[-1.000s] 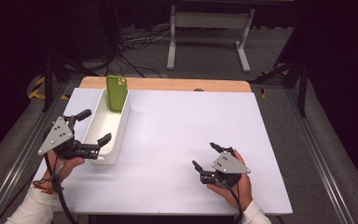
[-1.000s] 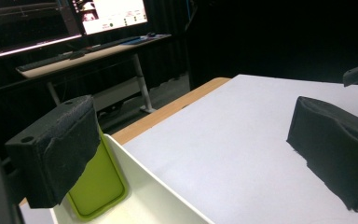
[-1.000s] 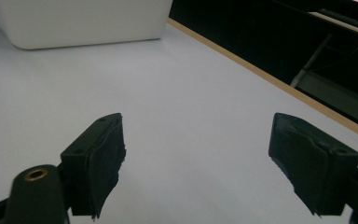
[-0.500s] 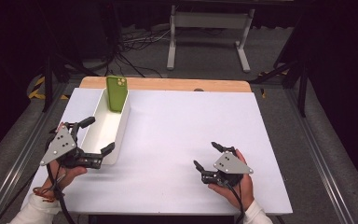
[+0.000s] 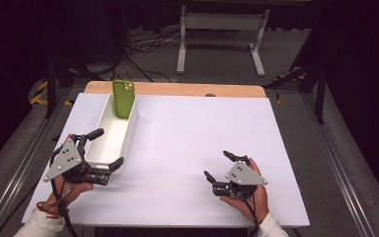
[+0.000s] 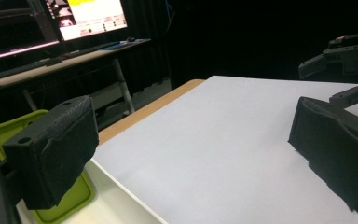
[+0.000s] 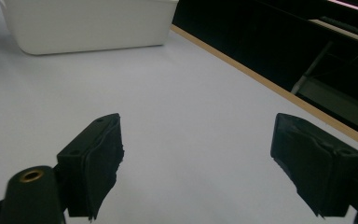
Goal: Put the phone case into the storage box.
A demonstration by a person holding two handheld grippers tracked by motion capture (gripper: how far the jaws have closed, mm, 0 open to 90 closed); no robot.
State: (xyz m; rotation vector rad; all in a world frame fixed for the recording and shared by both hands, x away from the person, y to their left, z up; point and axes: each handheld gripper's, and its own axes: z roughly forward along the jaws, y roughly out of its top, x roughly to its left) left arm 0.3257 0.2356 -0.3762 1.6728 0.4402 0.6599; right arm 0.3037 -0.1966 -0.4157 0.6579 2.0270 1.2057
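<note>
**Green phone propped in the bin, both grippers empty**

Nearest, held the left gripper [image 5: 111,146] with jaws spread wide and gripping nothing, astride the near right corner of the long white plastic bin [image 5: 131,127]: one finger over the bin's hollow, the other outside its right wall, above the white table top [image 5: 197,128]. Kept the right gripper [image 5: 216,164] well off to the right of the bin, low over bare table, jaws likewise wide and empty.

Farther on, beyond the left fingers at the bin's far end, found the slim green-cased phone [image 5: 123,98], standing on a short edge and leaning on the far wall, lens side turned toward the near end.

Judged light, stiff and flat; smooth case probably a little slippery, glass face probably breakable if dropped. Judged best taken across its thin dimension, pads on front and back of the upper half that rose above the rim, rather than by the narrow edges. Judged liable to topple at a nudge, being merely propped.
</note>
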